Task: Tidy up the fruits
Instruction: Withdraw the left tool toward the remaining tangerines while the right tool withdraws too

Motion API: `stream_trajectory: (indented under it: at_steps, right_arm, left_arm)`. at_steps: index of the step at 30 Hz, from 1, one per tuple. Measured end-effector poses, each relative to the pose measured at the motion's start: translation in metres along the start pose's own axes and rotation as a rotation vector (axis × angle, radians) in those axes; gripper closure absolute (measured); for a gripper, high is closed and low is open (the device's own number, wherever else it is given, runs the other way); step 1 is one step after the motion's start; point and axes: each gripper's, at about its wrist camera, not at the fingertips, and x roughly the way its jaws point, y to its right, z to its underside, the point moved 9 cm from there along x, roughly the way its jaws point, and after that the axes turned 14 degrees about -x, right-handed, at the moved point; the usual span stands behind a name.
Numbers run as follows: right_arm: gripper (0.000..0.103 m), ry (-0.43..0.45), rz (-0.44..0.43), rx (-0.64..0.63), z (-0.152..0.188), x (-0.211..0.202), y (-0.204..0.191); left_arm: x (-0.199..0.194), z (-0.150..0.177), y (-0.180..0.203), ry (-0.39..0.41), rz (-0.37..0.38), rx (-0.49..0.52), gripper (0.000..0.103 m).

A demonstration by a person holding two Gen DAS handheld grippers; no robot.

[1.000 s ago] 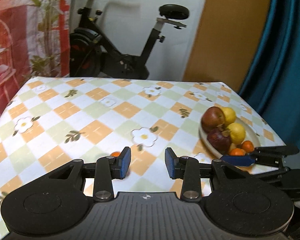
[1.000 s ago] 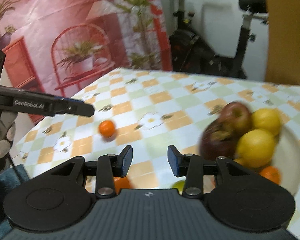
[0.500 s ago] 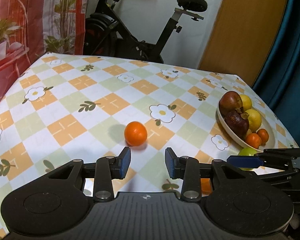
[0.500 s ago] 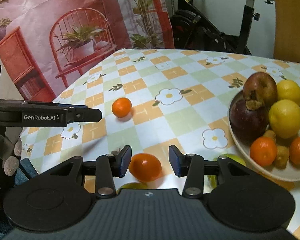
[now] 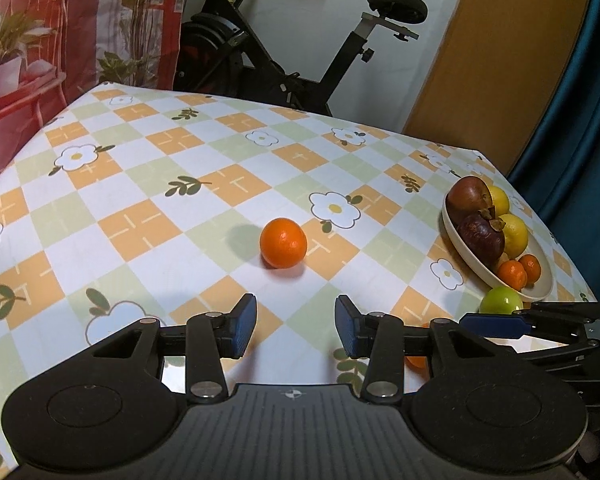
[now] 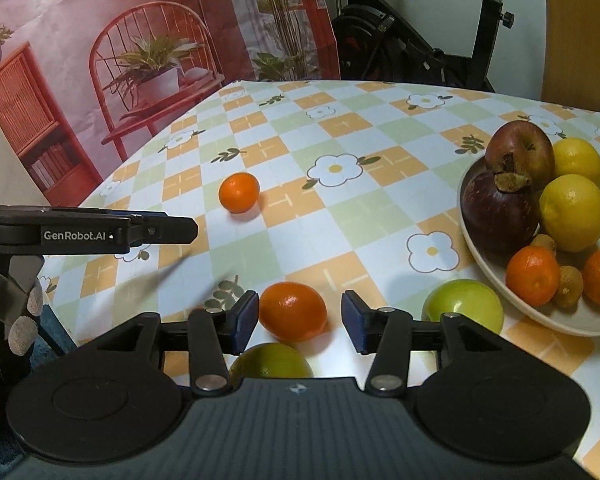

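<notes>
"GenRobot.AI" — left gripper

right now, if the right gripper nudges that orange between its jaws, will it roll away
Probably: the orange is round and lies loose on the smooth tablecloth. The right gripper has just been opening, its pads not pressing. A one-sided nudge might send it toward the green fruit.

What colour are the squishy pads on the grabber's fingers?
Blue pads on the black two-finger right gripper, clearest in the right wrist view.
</notes>
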Motion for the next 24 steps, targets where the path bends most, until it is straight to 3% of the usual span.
stream_trajectory:
  at_steps: [19,24]
  right_arm:
    - [0.052,-0.044,-0.028,0.016,0.009,0.012,-0.007]
    - [0.052,-0.042,-0.027,0.015,0.009,0.013,-0.007]
  left_arm:
    - [0.004,0.009,0.001,-0.021,0.048,-0.043,0.057]
    - [0.004,0.013,0.009,-0.05,0.092,-0.053,0.057]
